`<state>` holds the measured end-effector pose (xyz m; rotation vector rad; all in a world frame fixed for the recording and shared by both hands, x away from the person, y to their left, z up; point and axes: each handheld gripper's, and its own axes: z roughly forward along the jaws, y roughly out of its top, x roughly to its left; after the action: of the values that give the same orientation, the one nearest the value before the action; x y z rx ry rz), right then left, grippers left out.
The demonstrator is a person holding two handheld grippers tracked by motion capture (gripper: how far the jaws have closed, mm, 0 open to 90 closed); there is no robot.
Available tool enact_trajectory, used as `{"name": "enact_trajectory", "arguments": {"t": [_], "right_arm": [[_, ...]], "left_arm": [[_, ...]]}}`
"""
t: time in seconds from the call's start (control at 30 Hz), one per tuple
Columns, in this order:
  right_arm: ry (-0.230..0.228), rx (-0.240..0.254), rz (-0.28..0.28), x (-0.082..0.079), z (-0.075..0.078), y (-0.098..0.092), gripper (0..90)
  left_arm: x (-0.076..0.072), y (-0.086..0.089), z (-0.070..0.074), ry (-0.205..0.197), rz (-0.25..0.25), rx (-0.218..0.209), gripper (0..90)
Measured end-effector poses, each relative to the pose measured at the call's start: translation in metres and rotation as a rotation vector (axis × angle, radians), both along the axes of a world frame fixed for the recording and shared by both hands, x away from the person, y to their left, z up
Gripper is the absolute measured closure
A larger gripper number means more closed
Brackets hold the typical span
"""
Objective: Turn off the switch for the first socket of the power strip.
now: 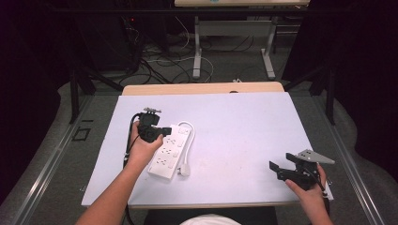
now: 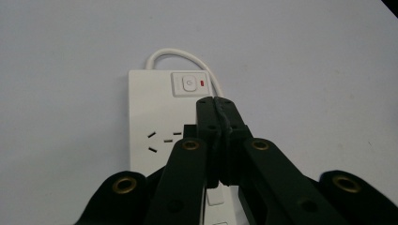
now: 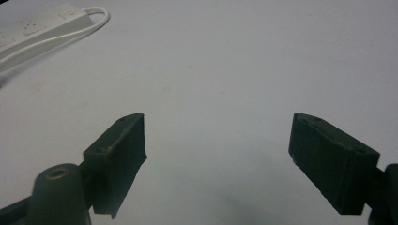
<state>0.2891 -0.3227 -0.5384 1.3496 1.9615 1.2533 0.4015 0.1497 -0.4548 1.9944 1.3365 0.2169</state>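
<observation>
Left claw (image 2: pixel 216 101), jaws pressed together, hovered just short of power strip (image 1: pixel 170 151) switch (image 2: pixel 188 84), apparently unpressed; right claw (image 3: pixel 217 159) gaped empty at 4 o'clock on the surface (image 1: pixel 244 136).

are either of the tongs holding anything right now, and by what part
Nothing is held. The left tongs are shut empty over the white plastic power strip; the right tongs are open above the table.

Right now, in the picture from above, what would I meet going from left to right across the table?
Left tool, held in the person's left hand → white power strip with its looped cord → a bare stretch of table → right tool, held in the right hand.
</observation>
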Motion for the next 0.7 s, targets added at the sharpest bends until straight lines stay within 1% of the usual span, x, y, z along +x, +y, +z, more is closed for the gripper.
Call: {"name": "enact_trajectory", "arguments": {"t": [0.07,0.2,0.27,0.33,0.4,0.43,0.5,0.7], "right_arm": [[0.000,0.000,0.000,0.000,0.000,0.000,18.7],[-0.002,-0.002,0.001,0.000,0.000,0.000,18.7],[-0.002,-0.001,0.002,0.000,0.000,0.000,18.7],[-0.001,-0.001,0.002,0.000,0.000,0.000,18.7],[-0.001,-0.002,0.001,0.000,0.000,0.000,18.7],[-0.001,-0.001,0.002,0.000,0.000,0.000,18.7],[-0.001,-0.002,0.002,0.000,0.000,0.000,18.7],[0.000,0.002,0.003,0.000,0.000,0.000,18.7]], "left_arm": [[0.001,-0.002,-0.001,0.004,0.007,0.001,90.0],[0.003,-0.005,-0.003,0.006,-0.004,0.007,90.0],[0.004,-0.008,-0.004,0.012,-0.001,0.001,90.0],[0.005,-0.009,-0.005,0.013,-0.008,0.012,90.0],[0.006,-0.012,-0.006,0.019,0.003,0.007,90.0],[0.007,-0.012,-0.006,0.017,-0.008,0.013,90.0],[0.007,-0.014,-0.008,0.023,0.000,0.013,90.0],[0.010,-0.019,-0.012,0.036,-0.006,0.020,90.0]]}}
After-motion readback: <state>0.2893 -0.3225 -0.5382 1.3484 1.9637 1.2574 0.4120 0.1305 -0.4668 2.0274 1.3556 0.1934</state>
